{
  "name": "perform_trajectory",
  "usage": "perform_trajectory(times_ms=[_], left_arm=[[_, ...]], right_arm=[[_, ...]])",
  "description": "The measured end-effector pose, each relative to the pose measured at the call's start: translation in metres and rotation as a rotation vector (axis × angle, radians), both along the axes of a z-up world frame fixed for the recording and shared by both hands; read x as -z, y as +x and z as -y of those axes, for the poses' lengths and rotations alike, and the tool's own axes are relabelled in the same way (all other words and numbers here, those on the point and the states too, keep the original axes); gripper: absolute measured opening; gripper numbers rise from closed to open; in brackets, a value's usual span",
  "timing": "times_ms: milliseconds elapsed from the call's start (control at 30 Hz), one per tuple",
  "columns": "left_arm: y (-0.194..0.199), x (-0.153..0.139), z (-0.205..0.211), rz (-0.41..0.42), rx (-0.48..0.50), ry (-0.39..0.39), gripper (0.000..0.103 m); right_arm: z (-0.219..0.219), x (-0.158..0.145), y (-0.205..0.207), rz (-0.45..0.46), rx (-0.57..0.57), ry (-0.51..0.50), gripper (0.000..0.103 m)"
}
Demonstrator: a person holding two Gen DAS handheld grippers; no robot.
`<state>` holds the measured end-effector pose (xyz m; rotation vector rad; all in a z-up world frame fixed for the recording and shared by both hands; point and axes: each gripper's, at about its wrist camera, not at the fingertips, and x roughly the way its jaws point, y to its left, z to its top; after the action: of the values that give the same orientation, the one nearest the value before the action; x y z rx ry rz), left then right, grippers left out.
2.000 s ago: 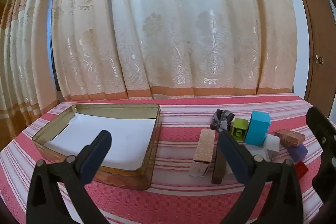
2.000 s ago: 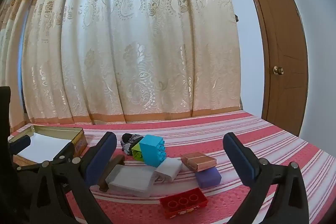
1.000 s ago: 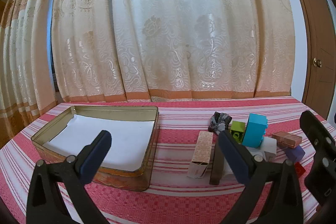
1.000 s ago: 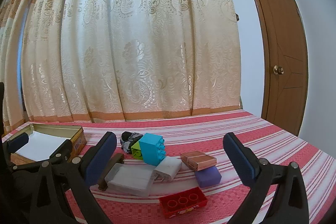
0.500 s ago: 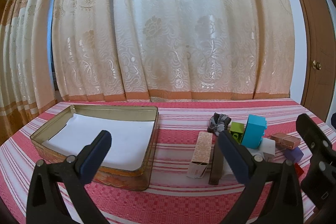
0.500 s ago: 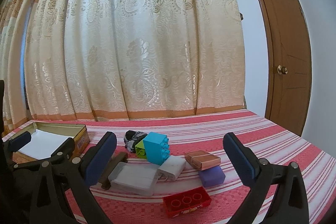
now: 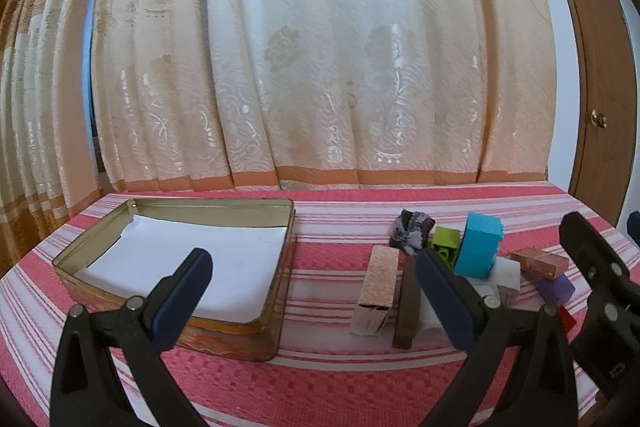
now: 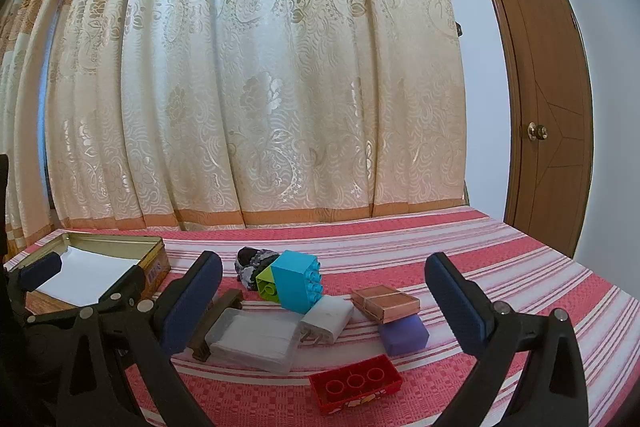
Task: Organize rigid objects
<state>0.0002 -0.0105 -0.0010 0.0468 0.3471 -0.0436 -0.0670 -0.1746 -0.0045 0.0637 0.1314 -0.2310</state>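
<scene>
Red-and-pink striped surface [image 8: 500, 259] against a cream curtain [image 8: 256, 87], brown door [image 8: 548, 115] to its right. Both tongs – left [image 7: 312, 291], right [image 8: 324, 299] – gape empty. Right of the gold tin [image 7: 280, 227] lies a patterned carton [image 7: 378, 277] – long axis toward the curtain.

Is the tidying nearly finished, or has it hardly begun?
Hardly begun. The gold metal tin holds only a white paper lining. Both the left gripper and right gripper are open and hold nothing. The turquoise toy brick, red brick and the other pieces remain on the striped cloth.
</scene>
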Motion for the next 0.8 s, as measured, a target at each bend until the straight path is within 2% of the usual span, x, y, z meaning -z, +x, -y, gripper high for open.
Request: perform_trajectory(times_ms=[200,333,533,667,800], left_arm=[[-0.003,0.0,0.003,-0.006,0.022,0.006,0.103],[-0.001,0.002,0.005,-0.041,0.059,-0.005,0.103],[0.002,0.005,0.009,-0.084,0.106,-0.006,0.103],[0.002,0.007,0.013,-0.107,0.147,-0.006,0.103],[0.003,0.009,0.019,-0.142,0.186,-0.004,0.103]], right_arm=[[0.003,-0.001,0.002,-0.012,0.006,0.007,0.103],[0.009,0.0,0.004,-0.033,0.048,0.029,0.103],[0.036,0.005,0.002,-0.075,0.05,0.14,0.102],[0.053,0.01,0.005,-0.156,0.018,0.17,0.102],[0.077,0.019,0.008,-0.278,-0.016,0.226,0.102]])
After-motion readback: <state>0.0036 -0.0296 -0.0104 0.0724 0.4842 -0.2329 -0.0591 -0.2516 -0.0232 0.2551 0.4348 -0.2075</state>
